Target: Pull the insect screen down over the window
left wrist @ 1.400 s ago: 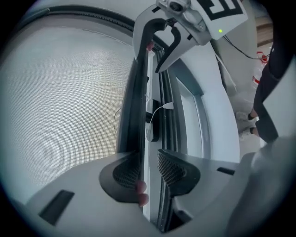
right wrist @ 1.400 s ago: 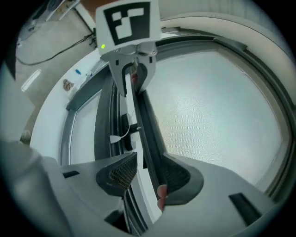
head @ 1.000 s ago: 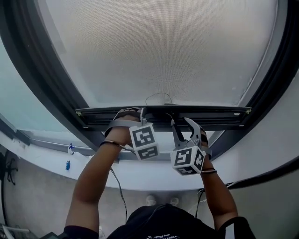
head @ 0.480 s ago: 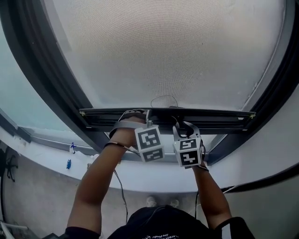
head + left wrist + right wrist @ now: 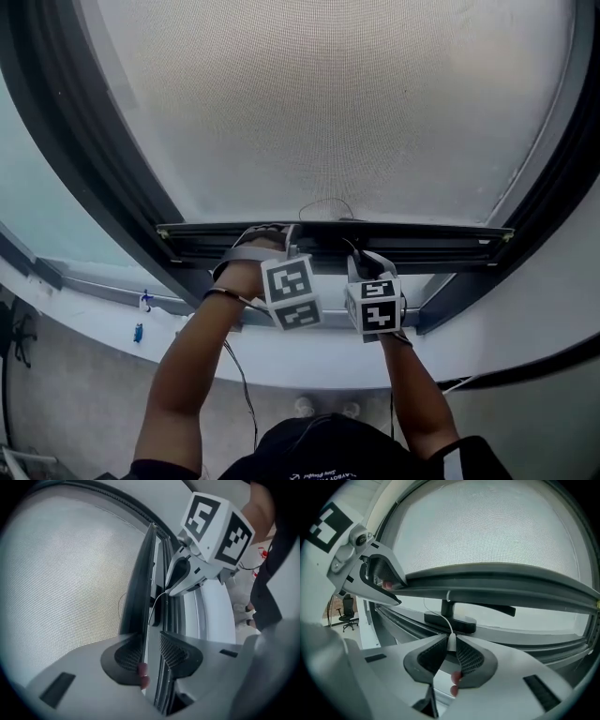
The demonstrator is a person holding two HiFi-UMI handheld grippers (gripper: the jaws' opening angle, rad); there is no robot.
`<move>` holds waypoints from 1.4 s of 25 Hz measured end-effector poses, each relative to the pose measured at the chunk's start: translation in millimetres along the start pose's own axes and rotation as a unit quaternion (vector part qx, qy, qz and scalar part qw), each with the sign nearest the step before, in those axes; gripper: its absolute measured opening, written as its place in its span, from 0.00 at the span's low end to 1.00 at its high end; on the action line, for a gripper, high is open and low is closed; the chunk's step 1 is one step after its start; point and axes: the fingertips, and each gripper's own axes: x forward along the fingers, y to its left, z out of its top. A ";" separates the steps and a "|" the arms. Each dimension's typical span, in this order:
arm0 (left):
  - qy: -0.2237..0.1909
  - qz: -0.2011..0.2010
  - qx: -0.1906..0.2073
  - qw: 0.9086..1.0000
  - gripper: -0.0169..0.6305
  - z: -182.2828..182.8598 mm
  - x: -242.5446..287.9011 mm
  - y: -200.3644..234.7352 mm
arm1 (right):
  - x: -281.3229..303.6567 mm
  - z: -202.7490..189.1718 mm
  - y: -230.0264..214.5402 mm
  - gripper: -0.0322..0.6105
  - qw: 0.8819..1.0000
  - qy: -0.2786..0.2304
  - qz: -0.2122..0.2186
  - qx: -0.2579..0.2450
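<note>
Pale daylight, white sill (image 5: 309,361), grey floor (image 5: 66,403) — a black office chair (image 5: 347,607) far off

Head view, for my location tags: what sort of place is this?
Likely an office: a mesh screen in a dark window frame above a white sill, and an office chair beyond.

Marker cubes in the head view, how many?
2: left cube and right cube, side by side just below the screen's bottom bar. Both fully visible; none seems hidden.
</note>
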 end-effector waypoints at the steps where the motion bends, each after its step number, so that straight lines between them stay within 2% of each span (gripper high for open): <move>1: 0.000 0.000 0.000 1.000 0.20 -0.1 -0.3 0.2 | -0.2 0.5 -0.1 0.15 1.000 -0.002 0.000 0.000; 14: -0.006 -0.012 -0.006 1.000 0.20 -1.3 -0.9 0.5 | -4.3 6.6 2.3 0.14 1.000 -0.014 0.000 -0.004; 23: -0.002 -0.014 -0.005 1.000 0.20 -2.4 -0.9 -0.4 | -44.5 10.0 -2.0 0.14 0.999 -0.038 0.003 0.013; 30: -0.001 -0.016 -0.008 1.000 0.20 -1.5 -1.0 -0.6 | -91.5 -12.2 3.1 0.14 0.999 -0.041 0.010 0.026; 35: 0.000 -0.013 -0.006 1.000 0.20 -2.4 -0.9 1.0 | -102.6 -64.8 18.0 0.14 1.000 -0.004 0.016 -0.011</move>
